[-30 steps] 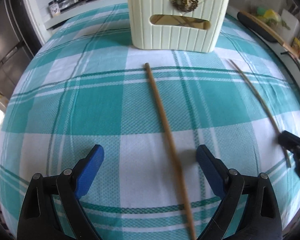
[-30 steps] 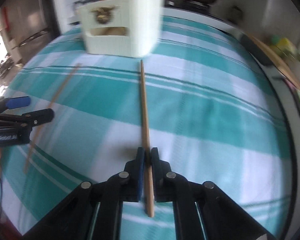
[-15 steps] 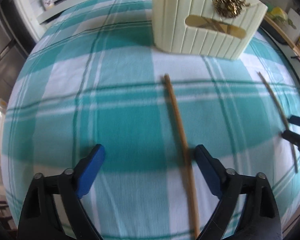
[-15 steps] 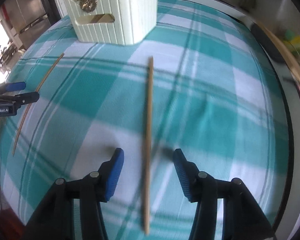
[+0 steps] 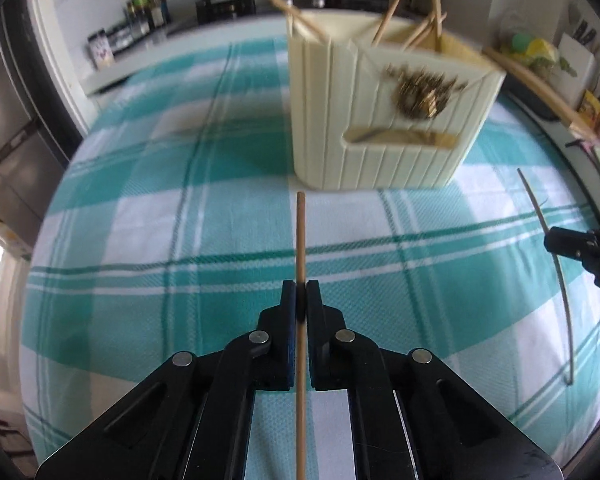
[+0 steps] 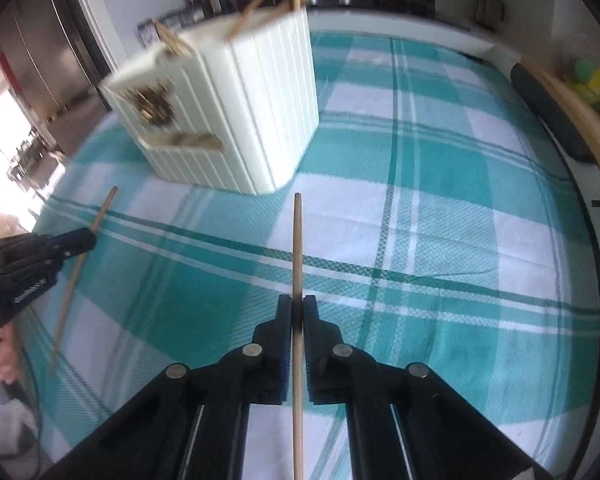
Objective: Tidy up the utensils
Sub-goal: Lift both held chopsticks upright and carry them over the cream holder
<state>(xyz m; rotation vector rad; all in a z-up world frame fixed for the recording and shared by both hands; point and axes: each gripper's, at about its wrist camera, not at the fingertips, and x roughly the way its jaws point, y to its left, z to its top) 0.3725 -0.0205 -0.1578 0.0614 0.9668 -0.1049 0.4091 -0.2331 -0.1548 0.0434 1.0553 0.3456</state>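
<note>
**Left wrist view: both grippers clamping a chopstick each**

Left wrist view, from left to right: the checked teal-and-white tablecloth [image 5: 140, 240] is filling the frame. At centre, the left gripper [image 5: 300, 300] is gripping a wooden chopstick [image 5: 300, 236]; its jaws have just been closing and are now pressing on the stick, which is pointing ahead toward the cream holder [image 5: 380, 120]. The holder is standing on the cloth just beyond the stick's tip, with several chopsticks already leaning out of its top. At the right edge, the right gripper [image 5: 580, 248] is showing with its own stick.

Right wrist view, from left to right: the left gripper [image 6: 40, 256] is holding its chopstick [image 6: 76, 264] at the left edge, a hand [image 6: 0, 356] below it. The holder [image 6: 240, 112] is sitting further back. At centre, the right gripper [image 6: 298, 304], jaws freshly closed, is pinching a second chopstick [image 6: 297, 240] that is aiming at the holder's near corner.
</note>
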